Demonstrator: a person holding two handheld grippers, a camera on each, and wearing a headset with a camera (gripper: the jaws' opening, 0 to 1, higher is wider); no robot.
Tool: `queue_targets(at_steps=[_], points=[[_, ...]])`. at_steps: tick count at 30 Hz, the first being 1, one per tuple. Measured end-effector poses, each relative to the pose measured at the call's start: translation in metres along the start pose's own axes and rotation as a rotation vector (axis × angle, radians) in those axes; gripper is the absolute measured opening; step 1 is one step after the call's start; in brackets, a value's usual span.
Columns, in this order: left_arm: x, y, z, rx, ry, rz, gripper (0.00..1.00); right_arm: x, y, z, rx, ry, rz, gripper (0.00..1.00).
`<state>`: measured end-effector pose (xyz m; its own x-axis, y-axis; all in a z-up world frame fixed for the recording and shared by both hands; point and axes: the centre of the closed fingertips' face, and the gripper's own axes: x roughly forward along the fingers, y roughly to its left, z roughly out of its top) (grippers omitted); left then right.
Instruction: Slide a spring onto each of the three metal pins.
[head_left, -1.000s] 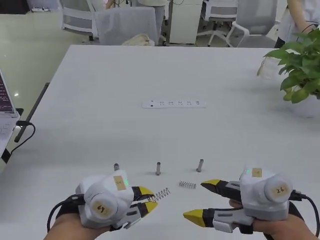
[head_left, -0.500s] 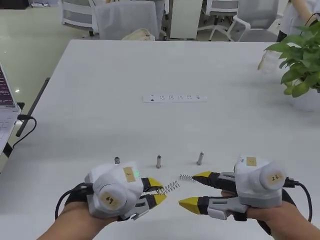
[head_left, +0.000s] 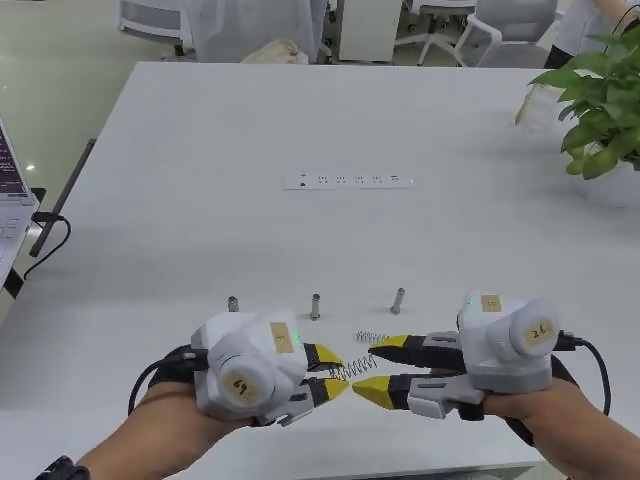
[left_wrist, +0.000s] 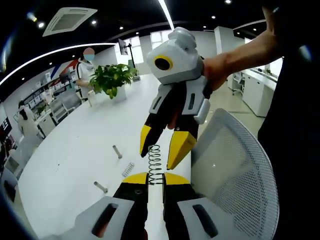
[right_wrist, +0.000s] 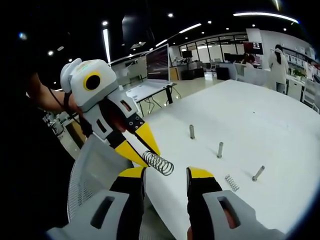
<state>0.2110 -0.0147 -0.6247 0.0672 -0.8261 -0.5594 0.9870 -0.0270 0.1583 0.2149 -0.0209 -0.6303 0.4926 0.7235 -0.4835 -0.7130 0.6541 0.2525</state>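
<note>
– Left gripper (head_left: 338, 372) status?
– Clamped on one end of a spring (left_wrist: 155, 162), which it holds off the table (head_left: 200, 200). One second ago the right gripper (head_left: 365, 367) stood well apart. It now faces the left one with its jaws parted, bracketing the spring's free end without gripping it.
– Consequence for the task?
– Probable step: a hand-over or regrip before loading. All three pins (head_left: 315, 306) stand bare beyond the grippers. A second spring (head_left: 370, 338) lies on the table near the right-hand pin. Nothing is loaded yet.
– Legible markings?
– Round sticker on the right gripper: apparently 26. Left gripper's sticker: digits not readable. Power strip (head_left: 347, 181): no readable print
</note>
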Motion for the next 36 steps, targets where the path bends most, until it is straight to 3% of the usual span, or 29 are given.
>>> queue_targets(at_steps=[6,16,24,36], points=[[0.002,-0.003,-0.002,0.035,0.018,-0.019,0.02,0.002,0.011,0.001,-0.007,0.009,0.06,0.21],[0.004,-0.003,-0.003,0.077,0.04,-0.032,0.02,0.002,0.008,0.007,-0.003,-0.01,0.061,0.15],[0.009,0.001,-0.003,0.105,0.05,-0.038,0.02,0.001,0.012,0.016,0.017,-0.028,0.108,0.09],[0.012,0.009,-0.003,0.095,0.045,-0.036,0.02,0.004,0.005,0.021,-0.011,-0.01,0.087,0.09]])
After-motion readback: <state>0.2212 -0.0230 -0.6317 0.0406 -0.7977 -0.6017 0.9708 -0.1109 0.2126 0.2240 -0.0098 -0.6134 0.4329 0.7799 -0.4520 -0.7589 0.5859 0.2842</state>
